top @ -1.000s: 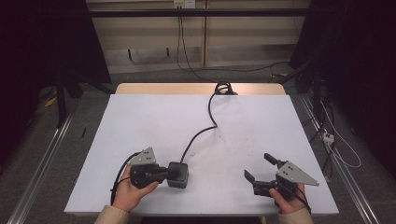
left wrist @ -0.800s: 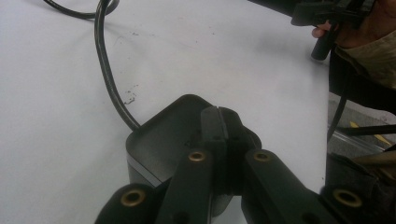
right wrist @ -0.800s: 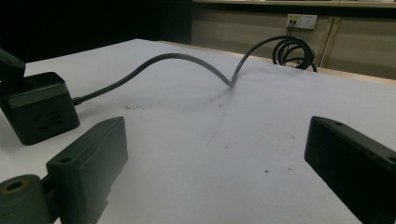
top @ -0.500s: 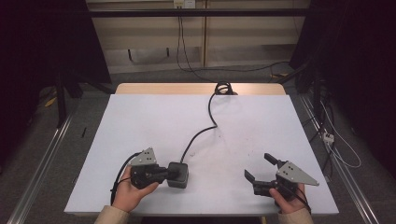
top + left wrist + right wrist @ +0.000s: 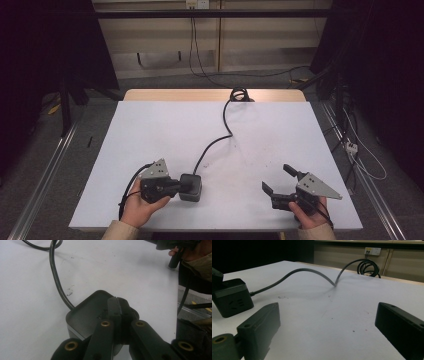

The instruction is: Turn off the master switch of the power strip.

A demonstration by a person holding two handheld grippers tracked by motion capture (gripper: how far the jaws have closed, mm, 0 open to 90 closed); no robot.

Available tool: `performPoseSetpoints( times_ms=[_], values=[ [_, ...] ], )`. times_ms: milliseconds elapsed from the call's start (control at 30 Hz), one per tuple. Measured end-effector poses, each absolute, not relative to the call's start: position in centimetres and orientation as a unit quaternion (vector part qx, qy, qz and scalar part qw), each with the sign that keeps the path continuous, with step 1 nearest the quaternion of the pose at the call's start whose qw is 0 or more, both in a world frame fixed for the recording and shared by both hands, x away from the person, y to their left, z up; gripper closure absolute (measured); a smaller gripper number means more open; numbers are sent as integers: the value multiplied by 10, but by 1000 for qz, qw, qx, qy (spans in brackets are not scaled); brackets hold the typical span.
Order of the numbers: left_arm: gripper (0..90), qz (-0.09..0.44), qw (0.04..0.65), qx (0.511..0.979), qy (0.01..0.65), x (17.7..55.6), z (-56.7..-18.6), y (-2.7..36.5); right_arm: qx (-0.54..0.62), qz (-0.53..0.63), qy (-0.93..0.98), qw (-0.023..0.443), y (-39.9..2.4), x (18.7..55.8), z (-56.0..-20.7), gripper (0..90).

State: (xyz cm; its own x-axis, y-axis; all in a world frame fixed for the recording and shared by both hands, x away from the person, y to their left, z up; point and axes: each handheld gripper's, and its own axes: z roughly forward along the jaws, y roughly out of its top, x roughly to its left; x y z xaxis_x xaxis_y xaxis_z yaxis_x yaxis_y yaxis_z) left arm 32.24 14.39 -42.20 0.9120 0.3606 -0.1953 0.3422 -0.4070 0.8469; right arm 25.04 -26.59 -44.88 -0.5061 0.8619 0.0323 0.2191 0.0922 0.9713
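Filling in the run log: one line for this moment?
left gripper: shut, over power cube | right gripper: open, empty | cable: across table

A white rectangular table top (image 5: 150, 130) with a bare wooden strip along its far edge carries a black cube-shaped power socket (image 5: 190, 187) near the front, its thick black cable (image 5: 222, 131) snaking back to a coil at the far edge.
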Motion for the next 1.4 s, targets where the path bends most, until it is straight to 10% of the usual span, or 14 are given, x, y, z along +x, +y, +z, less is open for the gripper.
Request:
performPoseSetpoints(
  times_ms=[1400],
  values=[
    [900,25,486,849,209,318,-418,143,397,543,678,297,-266,252,-449,57]
  ],
)
